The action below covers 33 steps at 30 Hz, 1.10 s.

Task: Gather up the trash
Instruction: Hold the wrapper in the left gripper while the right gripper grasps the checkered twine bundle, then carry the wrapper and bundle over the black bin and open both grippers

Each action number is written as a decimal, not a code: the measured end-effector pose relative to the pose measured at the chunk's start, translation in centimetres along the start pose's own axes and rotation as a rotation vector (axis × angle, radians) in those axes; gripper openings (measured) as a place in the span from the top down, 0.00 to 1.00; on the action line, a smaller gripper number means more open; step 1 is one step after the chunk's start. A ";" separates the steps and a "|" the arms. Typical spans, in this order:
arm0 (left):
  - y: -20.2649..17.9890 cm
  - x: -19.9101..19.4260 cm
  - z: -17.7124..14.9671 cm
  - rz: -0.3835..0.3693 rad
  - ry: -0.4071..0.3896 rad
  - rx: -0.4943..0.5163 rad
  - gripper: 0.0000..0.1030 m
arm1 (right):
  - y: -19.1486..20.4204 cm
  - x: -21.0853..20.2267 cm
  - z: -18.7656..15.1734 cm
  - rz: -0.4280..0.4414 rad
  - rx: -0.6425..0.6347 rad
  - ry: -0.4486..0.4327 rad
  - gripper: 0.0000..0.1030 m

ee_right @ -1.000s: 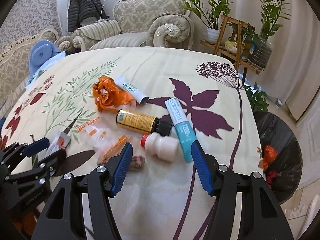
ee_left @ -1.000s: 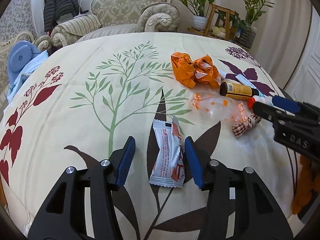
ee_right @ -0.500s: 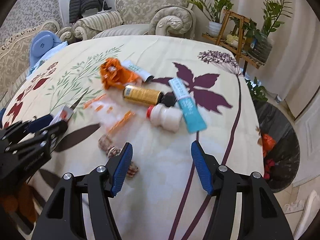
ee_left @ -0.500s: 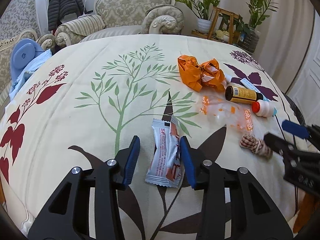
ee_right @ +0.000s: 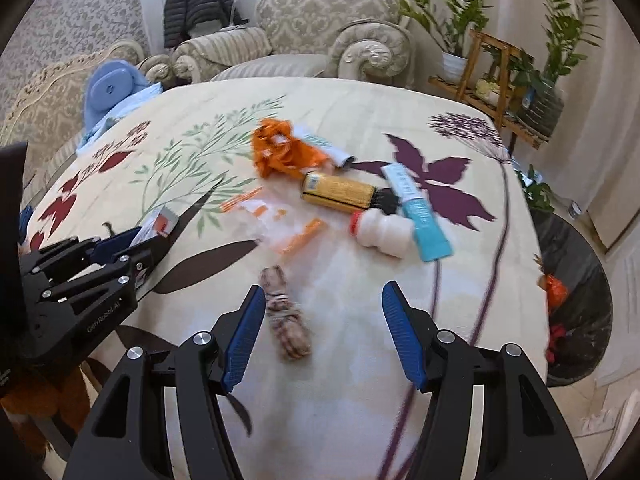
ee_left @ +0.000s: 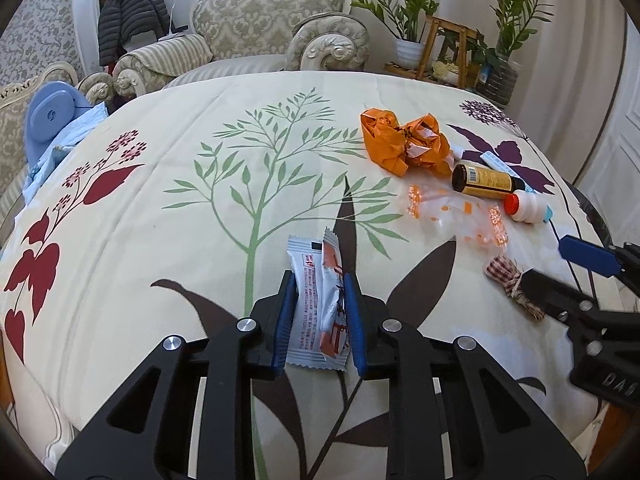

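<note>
A white and orange snack wrapper [ee_left: 310,260] lies on the leaf-print tablecloth [ee_left: 200,208], and my left gripper [ee_left: 319,280] is shut on it, both blue pads pressing its sides. In the right wrist view the left gripper [ee_right: 132,240] shows at the left. My right gripper [ee_right: 324,290] is open over a checked cloth bundle [ee_right: 286,320], which lies just inside its left finger without touching the pads. Further back lie an orange crumpled bag [ee_right: 280,152], a brown bottle [ee_right: 340,194], a small white bottle [ee_right: 384,232], a teal tube [ee_right: 416,212] and a clear printed bag [ee_right: 276,220].
A black trash bag [ee_right: 576,300] with orange scraps in it stands open on the floor past the table's right edge. An armchair [ee_left: 276,28] and potted plants [ee_left: 408,20] stand behind the table. A blue object [ee_left: 52,112] rests at the far left edge.
My left jaws have closed onto the snack wrapper. The right gripper has drawn back toward the near edge, so the checked bundle now lies between its fingers.
</note>
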<state>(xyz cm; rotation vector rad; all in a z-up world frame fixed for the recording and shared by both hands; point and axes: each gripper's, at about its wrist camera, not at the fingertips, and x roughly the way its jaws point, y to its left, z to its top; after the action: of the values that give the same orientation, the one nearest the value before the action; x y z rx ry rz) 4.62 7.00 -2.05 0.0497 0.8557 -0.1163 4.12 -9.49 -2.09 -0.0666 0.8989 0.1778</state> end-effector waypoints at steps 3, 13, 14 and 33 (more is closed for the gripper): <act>0.4 -0.1 -0.2 0.004 -0.001 -0.011 0.77 | 0.7 0.8 0.0 0.009 -0.019 0.021 0.55; 0.0 -0.4 -0.4 0.009 -0.015 -0.015 0.77 | 0.9 0.5 -0.6 0.031 -0.019 0.014 0.81; -0.2 -0.5 -0.4 0.008 -0.018 -0.016 0.77 | 0.8 0.4 -0.6 0.032 -0.015 0.011 0.81; -8.2 -1.6 1.7 -0.095 -0.080 0.040 0.77 | -9.3 -3.5 -1.0 -0.137 0.182 -0.137 0.81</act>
<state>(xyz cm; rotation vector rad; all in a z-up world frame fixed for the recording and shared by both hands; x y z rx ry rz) 3.84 -1.15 0.27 0.0414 0.7763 -0.2231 2.96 -19.21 -0.14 0.0529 0.7672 -0.0270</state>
